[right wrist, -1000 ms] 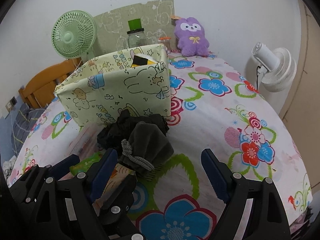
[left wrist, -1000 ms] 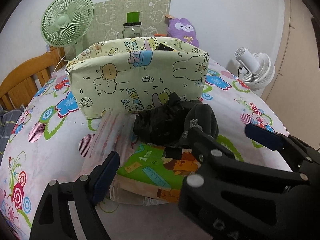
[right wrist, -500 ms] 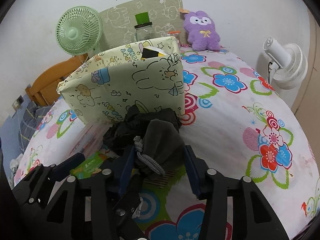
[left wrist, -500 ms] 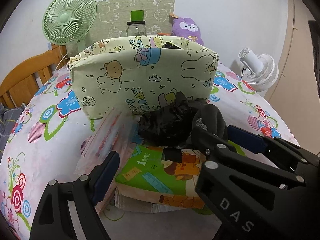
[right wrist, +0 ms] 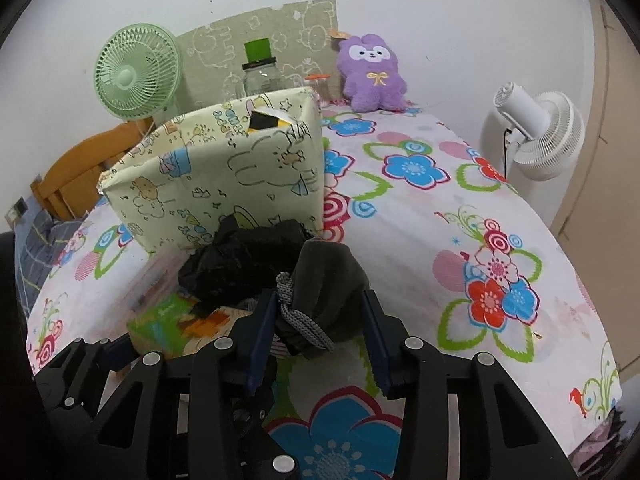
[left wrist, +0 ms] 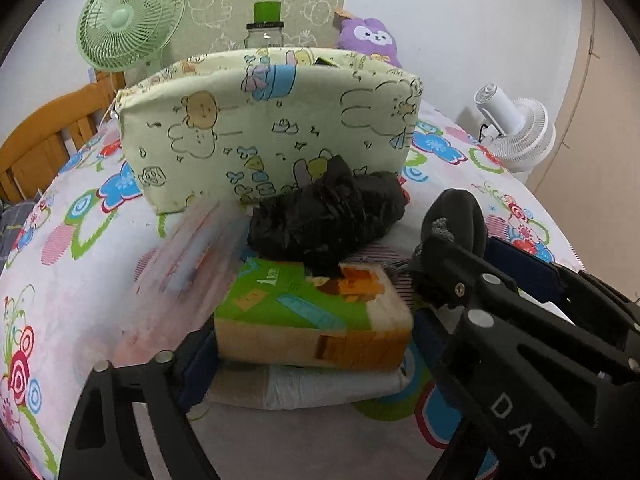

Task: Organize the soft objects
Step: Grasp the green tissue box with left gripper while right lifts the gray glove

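Observation:
My right gripper (right wrist: 320, 336) is shut on a dark grey drawstring pouch (right wrist: 328, 284), which also shows in the left wrist view (left wrist: 460, 216), and holds it off the bed. My left gripper (left wrist: 312, 340) is shut on a green and orange tissue pack (left wrist: 316, 312) that lies on a white packet (left wrist: 320, 388). A crumpled black bag (left wrist: 328, 216) rests on the pack's far end, in front of a pale yellow cartoon-print fabric bin (left wrist: 264, 124). The bin (right wrist: 224, 172) holds a black and yellow item (right wrist: 268, 118).
A clear plastic wrapper (left wrist: 184, 256) lies left of the pack. A green fan (right wrist: 134, 74), a jar (right wrist: 260, 72) and a purple plush (right wrist: 370, 74) stand at the back. A white fan (right wrist: 536, 136) is right of the bed, a wooden frame (left wrist: 48, 136) left.
My right gripper closed on the grey pouch and lifted it away from the black bag. My left gripper moved forward and closed on the tissue pack.

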The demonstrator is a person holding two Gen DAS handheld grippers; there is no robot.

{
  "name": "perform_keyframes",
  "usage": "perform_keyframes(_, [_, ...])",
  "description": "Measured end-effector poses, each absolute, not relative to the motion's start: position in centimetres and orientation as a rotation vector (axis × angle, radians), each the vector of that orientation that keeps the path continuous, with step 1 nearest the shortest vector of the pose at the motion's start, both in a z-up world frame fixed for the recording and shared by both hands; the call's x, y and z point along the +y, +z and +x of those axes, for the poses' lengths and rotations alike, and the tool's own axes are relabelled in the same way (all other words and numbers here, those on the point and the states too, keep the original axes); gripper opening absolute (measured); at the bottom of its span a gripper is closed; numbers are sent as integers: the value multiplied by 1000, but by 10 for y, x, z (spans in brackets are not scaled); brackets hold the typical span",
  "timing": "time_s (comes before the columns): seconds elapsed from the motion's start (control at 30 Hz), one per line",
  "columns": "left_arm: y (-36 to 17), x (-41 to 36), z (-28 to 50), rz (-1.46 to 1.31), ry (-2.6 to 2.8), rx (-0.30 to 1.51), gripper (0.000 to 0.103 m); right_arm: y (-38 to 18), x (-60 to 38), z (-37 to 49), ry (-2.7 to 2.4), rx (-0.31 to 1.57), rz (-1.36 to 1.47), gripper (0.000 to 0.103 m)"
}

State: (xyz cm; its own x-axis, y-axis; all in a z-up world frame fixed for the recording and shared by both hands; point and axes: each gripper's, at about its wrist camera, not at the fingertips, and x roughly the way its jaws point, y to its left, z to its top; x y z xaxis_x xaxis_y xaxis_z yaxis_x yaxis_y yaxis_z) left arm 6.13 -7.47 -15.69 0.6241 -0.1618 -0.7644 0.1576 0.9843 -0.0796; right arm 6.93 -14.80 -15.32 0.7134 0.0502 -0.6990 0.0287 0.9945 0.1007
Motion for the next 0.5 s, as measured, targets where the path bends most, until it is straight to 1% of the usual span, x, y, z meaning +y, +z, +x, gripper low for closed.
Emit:
perform_keyframes(0.03, [-156, -75, 61, -2, -175, 872, 82, -154, -148, 69, 10, 778, 104, 45])
perform_keyframes(0.07, [-157, -75, 62, -2, -171, 871, 78, -154, -147, 69, 8, 777, 100, 45])
perform_keyframes(0.17, [-156, -72, 62, -13, -173, 869, 75, -154, -144, 69, 7, 779, 92, 45])
perform_keyframes(0.5, [-148, -67, 57, -3, -152, 834, 74, -150, -139, 69, 11, 776, 85, 45])
